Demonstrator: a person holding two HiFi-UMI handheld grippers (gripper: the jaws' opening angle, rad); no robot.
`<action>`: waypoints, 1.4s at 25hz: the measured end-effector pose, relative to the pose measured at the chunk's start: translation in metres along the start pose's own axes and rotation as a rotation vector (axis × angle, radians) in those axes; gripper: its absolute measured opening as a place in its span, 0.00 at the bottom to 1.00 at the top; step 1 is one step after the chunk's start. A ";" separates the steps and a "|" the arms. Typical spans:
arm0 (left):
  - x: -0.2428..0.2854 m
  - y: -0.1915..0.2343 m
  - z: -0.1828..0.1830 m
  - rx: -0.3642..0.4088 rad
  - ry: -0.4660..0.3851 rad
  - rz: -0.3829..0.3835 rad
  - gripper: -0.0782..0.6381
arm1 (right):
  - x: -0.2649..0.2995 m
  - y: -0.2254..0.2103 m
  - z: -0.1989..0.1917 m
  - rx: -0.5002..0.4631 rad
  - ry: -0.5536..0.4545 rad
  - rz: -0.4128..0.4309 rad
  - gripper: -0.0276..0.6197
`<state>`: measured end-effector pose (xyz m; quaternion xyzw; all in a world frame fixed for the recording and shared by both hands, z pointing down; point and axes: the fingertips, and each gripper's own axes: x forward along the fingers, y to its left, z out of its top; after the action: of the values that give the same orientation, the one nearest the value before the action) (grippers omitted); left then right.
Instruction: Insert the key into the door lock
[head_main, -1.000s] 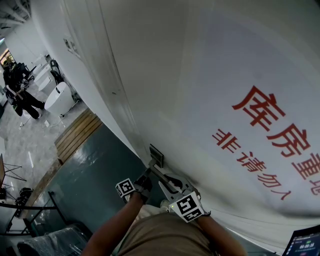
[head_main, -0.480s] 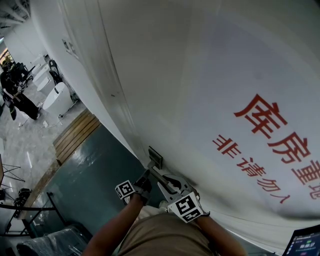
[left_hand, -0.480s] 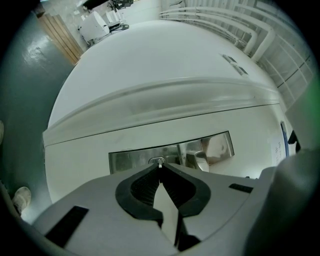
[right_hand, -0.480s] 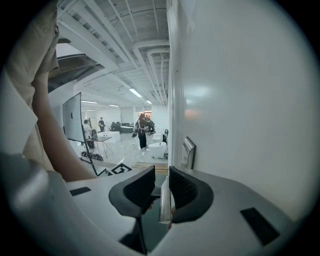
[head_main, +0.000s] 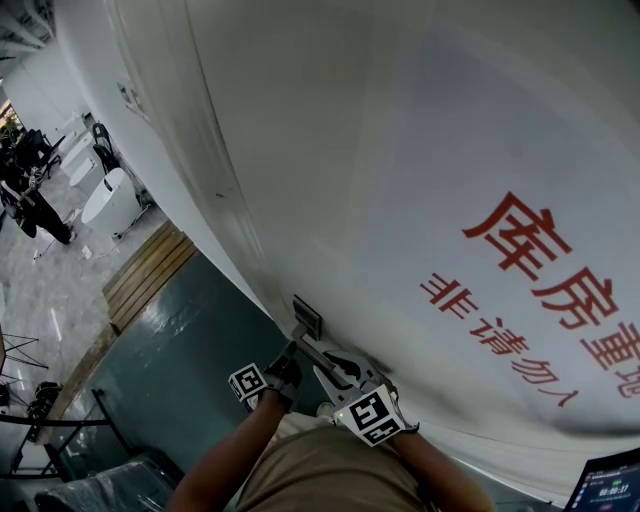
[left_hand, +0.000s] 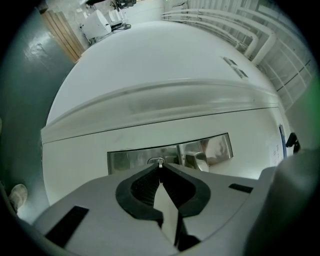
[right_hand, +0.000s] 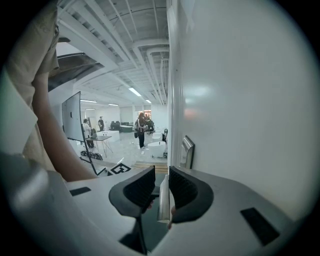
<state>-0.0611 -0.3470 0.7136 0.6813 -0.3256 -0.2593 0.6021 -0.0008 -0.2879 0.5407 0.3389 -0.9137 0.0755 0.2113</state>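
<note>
Two hand-held grippers are up against the white door (head_main: 350, 150), one in each of my hands; my left hand-held gripper (left_hand: 160, 168) has its jaws squeezed fully together on the key (left_hand: 159, 162), only a thin sliver of metal poking out past the black pads; that tip sits right at the keyhole (left_hand: 156, 160) in the steel lock plate (left_hand: 130, 160), touching or just entering it, I cannot tell which; from the head view the same left hand-held gripper (head_main: 290, 352) points level at the lock plate (head_main: 307, 317), which is mounted near the door's edge below the red lettering (head_main: 530, 270).

My right hand-held gripper (right_hand: 161, 175) is tilted down a little, its jaws narrow around the door handle (right_hand: 163, 200); the metal lever stands upright between the pads, flat against the right-side pad and very close to the other; just ahead of it the lock plate (right_hand: 187, 150) juts from the door; in the head view this right hand-held gripper (head_main: 338, 368) lies just beside the left one, the handle (head_main: 322, 352) running between them; in the left gripper view the handle (left_hand: 199, 161) shows to the right of the keyhole.

Below the door is a dark green floor (head_main: 180, 340); far off, a person (head_main: 30, 195) stands on a pale floor.
</note>
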 end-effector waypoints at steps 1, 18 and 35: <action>0.000 -0.001 0.000 -0.004 0.000 -0.002 0.16 | 0.000 0.000 0.000 0.000 0.001 -0.001 0.18; 0.004 0.003 -0.001 -0.021 -0.007 -0.013 0.16 | 0.002 0.003 -0.003 0.004 0.015 -0.002 0.18; 0.007 0.007 -0.001 -0.034 -0.013 -0.015 0.16 | 0.001 0.011 -0.007 0.003 0.024 0.003 0.18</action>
<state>-0.0567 -0.3522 0.7204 0.6715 -0.3200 -0.2738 0.6097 -0.0066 -0.2783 0.5471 0.3370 -0.9114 0.0814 0.2217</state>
